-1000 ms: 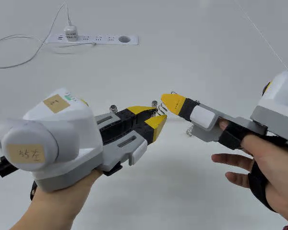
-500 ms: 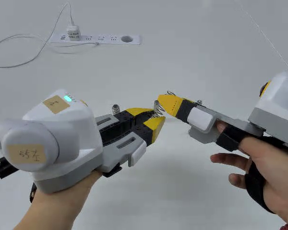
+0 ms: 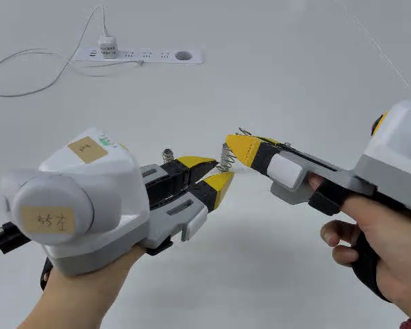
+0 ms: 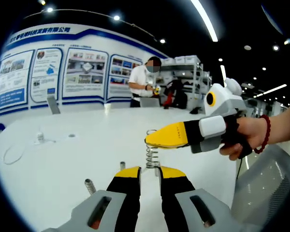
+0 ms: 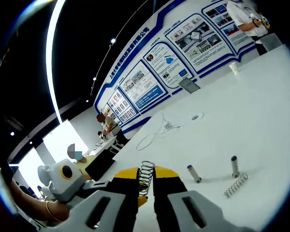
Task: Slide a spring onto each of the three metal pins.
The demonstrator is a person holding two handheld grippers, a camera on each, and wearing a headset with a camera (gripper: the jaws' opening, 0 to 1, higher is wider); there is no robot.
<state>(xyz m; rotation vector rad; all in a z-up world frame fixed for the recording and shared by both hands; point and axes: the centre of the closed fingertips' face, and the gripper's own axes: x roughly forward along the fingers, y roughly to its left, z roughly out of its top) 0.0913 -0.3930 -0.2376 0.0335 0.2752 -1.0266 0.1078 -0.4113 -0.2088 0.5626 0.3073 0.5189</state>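
My right gripper is shut on a small steel spring, which hangs from its yellow tips. My left gripper points at it from the left, jaws a narrow gap apart. In the left gripper view the spring stands upright with its lower end in that gap, and the right gripper is on its top. Behind the left gripper stands a pin with a spring on it. Two bare pins and a loose spring are on the table.
A white power strip with a plug and a cable lies at the far edge of the white table. A person stands at a bench in the background.
My right gripper has carried the spring left and slightly up, closer to the left gripper's tips. The left gripper has stayed nearly still.
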